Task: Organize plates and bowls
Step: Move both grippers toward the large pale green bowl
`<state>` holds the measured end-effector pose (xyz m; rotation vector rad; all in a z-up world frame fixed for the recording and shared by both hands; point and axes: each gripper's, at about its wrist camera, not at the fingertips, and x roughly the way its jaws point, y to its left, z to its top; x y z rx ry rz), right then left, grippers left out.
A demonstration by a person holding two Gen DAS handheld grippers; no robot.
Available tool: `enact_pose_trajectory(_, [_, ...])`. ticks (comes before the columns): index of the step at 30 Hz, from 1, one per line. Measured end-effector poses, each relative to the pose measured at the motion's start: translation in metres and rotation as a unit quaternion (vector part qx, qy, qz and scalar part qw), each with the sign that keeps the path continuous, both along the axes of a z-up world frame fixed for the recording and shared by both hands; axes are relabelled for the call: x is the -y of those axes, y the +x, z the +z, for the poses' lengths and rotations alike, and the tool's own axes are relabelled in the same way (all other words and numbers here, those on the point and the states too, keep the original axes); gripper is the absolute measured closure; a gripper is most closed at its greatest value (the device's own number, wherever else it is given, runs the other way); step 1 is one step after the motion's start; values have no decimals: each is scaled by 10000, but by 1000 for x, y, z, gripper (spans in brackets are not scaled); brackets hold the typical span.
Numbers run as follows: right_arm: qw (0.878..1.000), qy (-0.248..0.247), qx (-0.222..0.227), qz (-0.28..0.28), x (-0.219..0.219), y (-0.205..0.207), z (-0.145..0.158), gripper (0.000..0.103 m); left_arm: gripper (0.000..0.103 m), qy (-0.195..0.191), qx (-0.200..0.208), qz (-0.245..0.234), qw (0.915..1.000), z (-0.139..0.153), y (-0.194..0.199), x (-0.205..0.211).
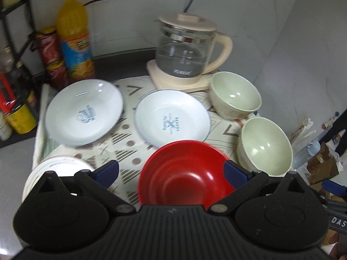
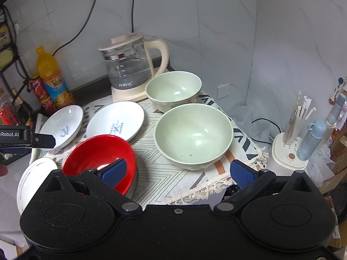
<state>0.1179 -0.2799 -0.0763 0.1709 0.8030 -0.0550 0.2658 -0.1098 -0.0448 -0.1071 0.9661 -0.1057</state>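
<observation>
A red bowl (image 1: 184,173) (image 2: 97,156) sits on the patterned cloth (image 1: 128,136), low between the blue pads of my open left gripper (image 1: 171,173), which touch nothing. Two white plates with blue print (image 1: 84,112) (image 1: 172,117) lie behind it. Two pale green bowls (image 2: 194,134) (image 2: 173,87) stand to the right. My right gripper (image 2: 179,173) is open at the cloth's front edge. Its left fingertip (image 2: 115,171) overlaps the red bowl's rim, and the near green bowl is just ahead. A white dish (image 2: 34,179) sits at the front left.
A glass kettle with a cream lid (image 1: 186,47) stands on its base at the back. An orange juice bottle (image 1: 74,36) and red cans (image 1: 51,56) stand back left beside a black rack. Right of the table are a chopstick holder (image 2: 290,130) and bottles.
</observation>
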Motion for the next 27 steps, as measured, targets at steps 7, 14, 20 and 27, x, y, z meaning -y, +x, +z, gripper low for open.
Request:
enact_pose_trajectory(7, [9993, 14, -210, -300, 11, 17, -15, 12, 3, -49, -196, -384, 9991, -18, 33, 21])
enact_pose_trajectory(14, [9970, 100, -424, -640, 28, 34, -32, 30, 4, -204, -162, -824, 9963, -27, 58, 42])
enact_pose_trajectory(20, [9943, 176, -543, -902, 42, 47, -43, 40, 9, -296, -267, -1167, 9924, -39, 80, 64])
enact_pose_trajectory(27, [9919, 237, -703, -1028, 53, 61, -57, 58, 20, -359, -413, -1607, 9855, -53, 99, 93])
